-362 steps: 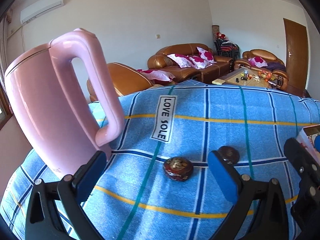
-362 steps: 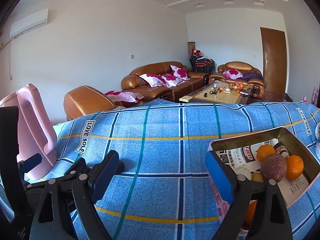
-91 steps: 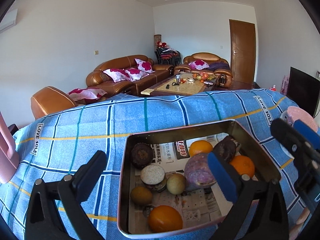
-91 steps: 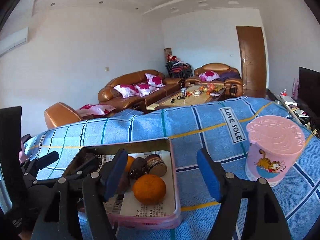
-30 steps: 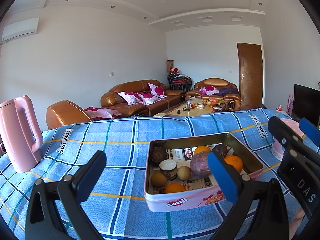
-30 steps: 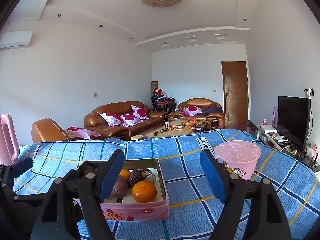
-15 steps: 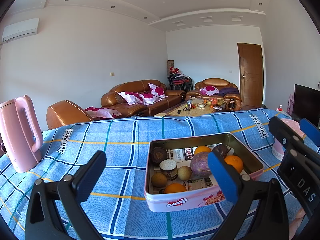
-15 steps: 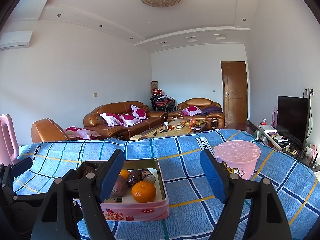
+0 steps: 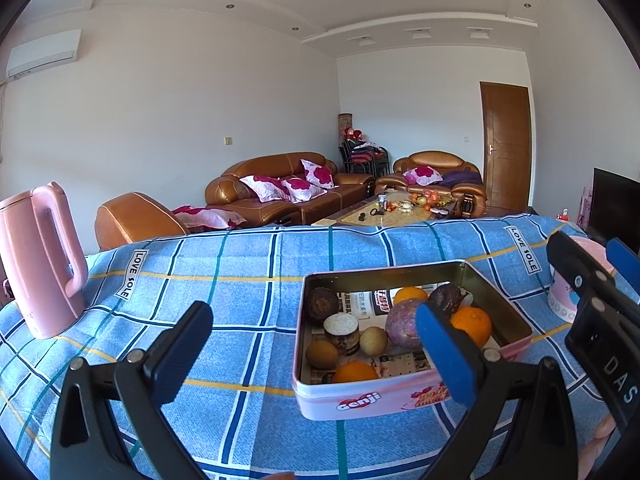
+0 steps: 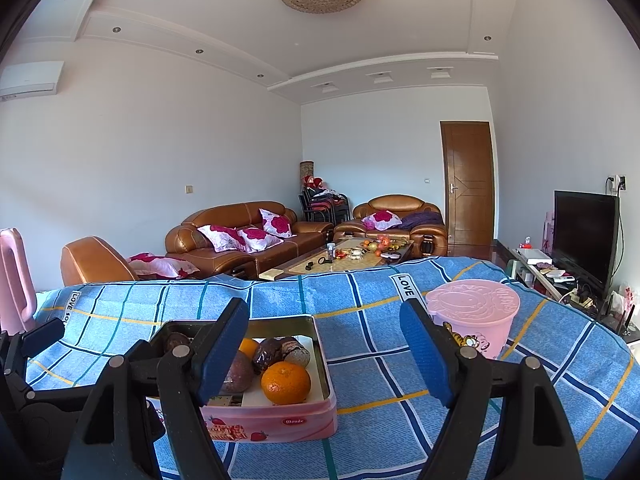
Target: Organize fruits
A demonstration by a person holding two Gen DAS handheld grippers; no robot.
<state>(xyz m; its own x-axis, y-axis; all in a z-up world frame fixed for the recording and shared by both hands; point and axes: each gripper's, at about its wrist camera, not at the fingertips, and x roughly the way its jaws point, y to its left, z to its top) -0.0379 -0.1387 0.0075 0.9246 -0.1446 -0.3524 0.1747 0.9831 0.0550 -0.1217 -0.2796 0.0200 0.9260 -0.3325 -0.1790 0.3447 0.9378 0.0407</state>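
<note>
Hovering both tools back from the tin (image 9: 404, 398), I judge the sorting close to finished: every fruit I can see sits inside the tin, and no loose piece shows on the blue checked cloth (image 9: 240, 280) around it. To close this step well, I would keep both tools high and clear of the tin's rim so nothing gets nudged, and look over the cloth toward the pink kettle (image 9: 40, 260), far to the left of the tin, for any stray piece. My left gripper (image 9: 316, 344) is spread wide and holds nothing; its right finger hangs in front of the tin's near right side without touching it, as far as I can tell. My right gripper (image 10: 324, 344) is also wide apart and empty, with the tin at its left finger and the pink lidded bucket (image 10: 474, 316) to the right of the tin, behind its right finger. Inside the tin lie oranges (image 10: 286, 382), a purple fruit (image 9: 402, 322), and several brown ones on printed paper.
</note>
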